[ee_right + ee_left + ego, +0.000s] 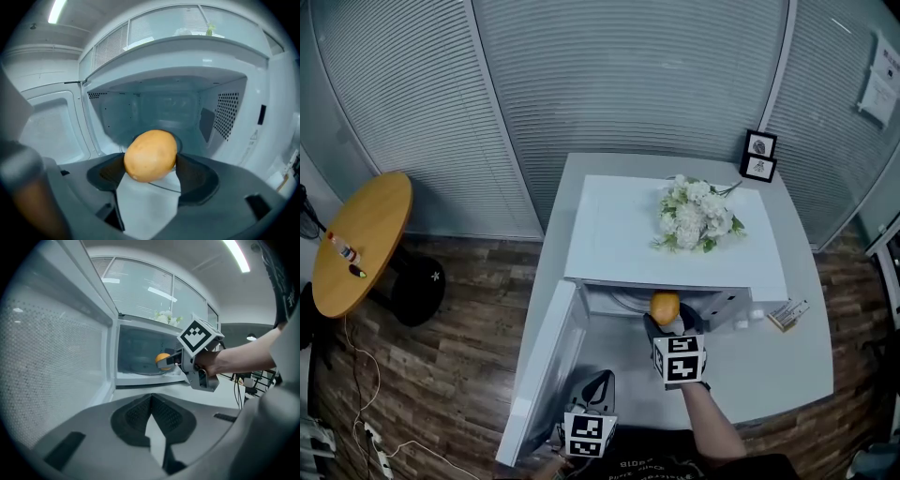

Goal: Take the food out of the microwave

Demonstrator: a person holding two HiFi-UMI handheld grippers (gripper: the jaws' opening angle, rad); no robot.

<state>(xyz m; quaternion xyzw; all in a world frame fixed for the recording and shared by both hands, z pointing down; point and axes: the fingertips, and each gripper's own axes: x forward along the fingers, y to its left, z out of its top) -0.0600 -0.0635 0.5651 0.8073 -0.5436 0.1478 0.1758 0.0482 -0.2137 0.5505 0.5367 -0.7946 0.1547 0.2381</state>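
Right gripper view, centre of the frame: your right gripper [151,180] has its dark pads pressed against both sides of a round, orange-yellow piece of food [150,155]. The food is gripped firmly and sits at the mouth of the microwave [187,61]. The white cavity with its perforated side walls fills the frame behind it.

In the left gripper view, your left gripper [151,397] occupies the lower half of the frame. Its pads meet at the tips and nothing is between them. It points toward the open microwave. The door [56,357] takes up the left side of the frame, and your hand [211,363] is at centre right, holding the other gripper with the food at the opening.

In the head view the microwave stands on a white table [769,366], with its door swung out toward the lower left. The food is at the front edge of the opening, just below centre. Your left gripper is low in the frame, beside the door's outer end. A bunch of white flowers [696,216] lies on top of the microwave. Two small picture frames [759,156] stand at the table's far right corner. A round wooden table [361,239] is at the left edge.
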